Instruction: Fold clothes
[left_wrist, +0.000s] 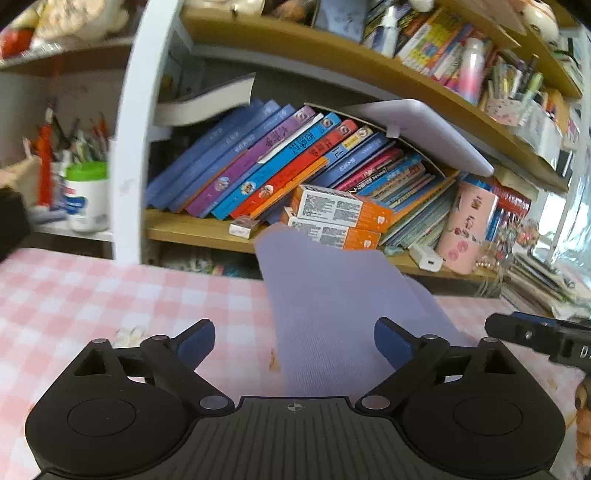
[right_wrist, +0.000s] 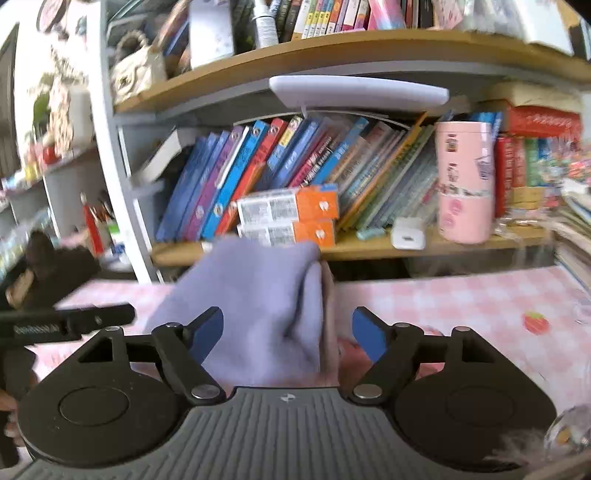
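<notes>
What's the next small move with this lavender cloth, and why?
Probably shut both grippers on the lavender cloth before lifting. The left gripper and the right gripper each have jaws spread wide with cloth lying between the blue pads, so neither grips it. It lies bunched on the pink checked tablecloth, not yet folded flat.

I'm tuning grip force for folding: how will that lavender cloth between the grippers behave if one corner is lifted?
The lavender cloth will likely flop: it already bends and creases in soft folds. It looks thin and light, so a gentle pinch by the right gripper should do. On the checked tablecloth it may drag and bunch rather than slide.
</notes>
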